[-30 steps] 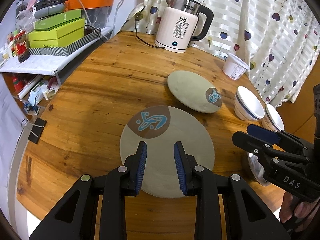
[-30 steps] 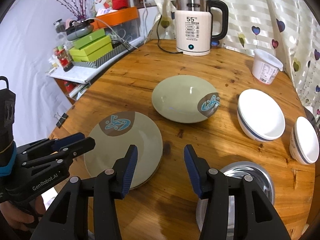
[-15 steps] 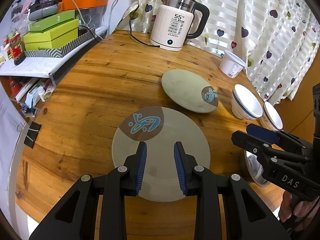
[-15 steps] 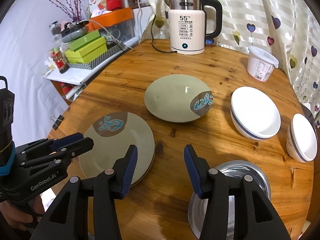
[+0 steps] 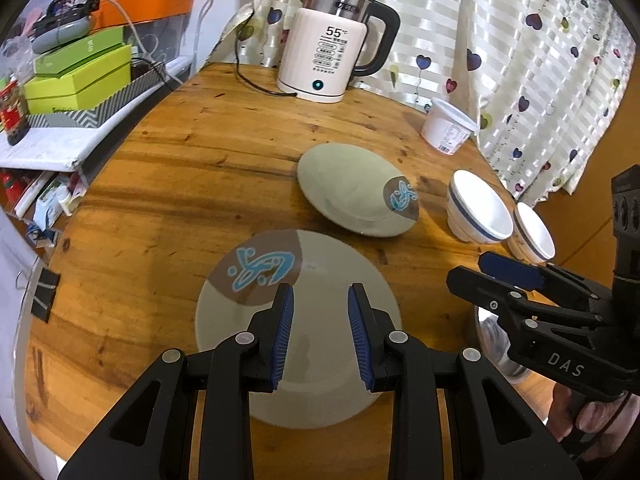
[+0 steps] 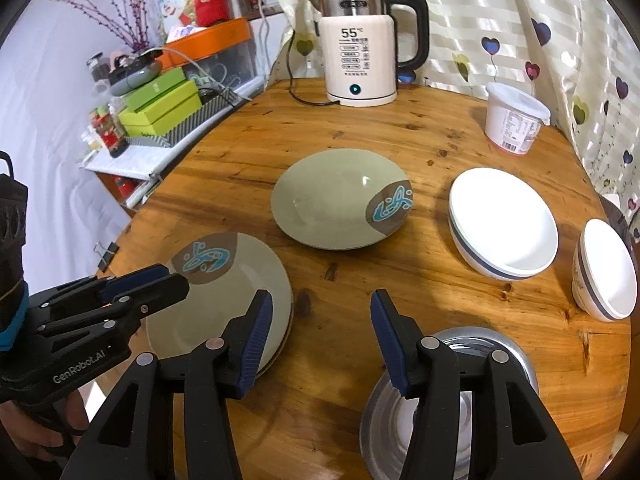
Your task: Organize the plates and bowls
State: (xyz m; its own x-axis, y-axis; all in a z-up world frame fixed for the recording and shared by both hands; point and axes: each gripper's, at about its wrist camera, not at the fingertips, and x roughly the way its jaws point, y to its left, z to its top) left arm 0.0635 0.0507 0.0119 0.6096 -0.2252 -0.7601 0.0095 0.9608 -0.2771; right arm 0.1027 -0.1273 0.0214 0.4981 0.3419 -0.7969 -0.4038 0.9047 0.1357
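A flat green plate (image 5: 304, 336) with a blue-and-brown motif lies near the table's front edge; it also shows in the right wrist view (image 6: 224, 300). My left gripper (image 5: 320, 332) hovers open above it, holding nothing. A deeper green plate (image 5: 356, 190) (image 6: 340, 200) sits mid-table. A large white bowl (image 6: 504, 222) and a small white bowl (image 6: 608, 268) stand at the right. A steel bowl (image 6: 448, 404) sits front right under my right gripper (image 6: 322, 336), which is open and empty above bare wood.
A white electric kettle (image 6: 360, 48) with its cord stands at the back of the round wooden table (image 6: 400, 128). A white lidded tub (image 6: 514, 118) is back right. A shelf with green boxes (image 5: 76, 80) lies off the left edge. Curtains hang behind.
Both grippers have drawn back a little toward me; the plates sit slightly farther off in both views. Nothing was grasped or released, and no dish has moved.
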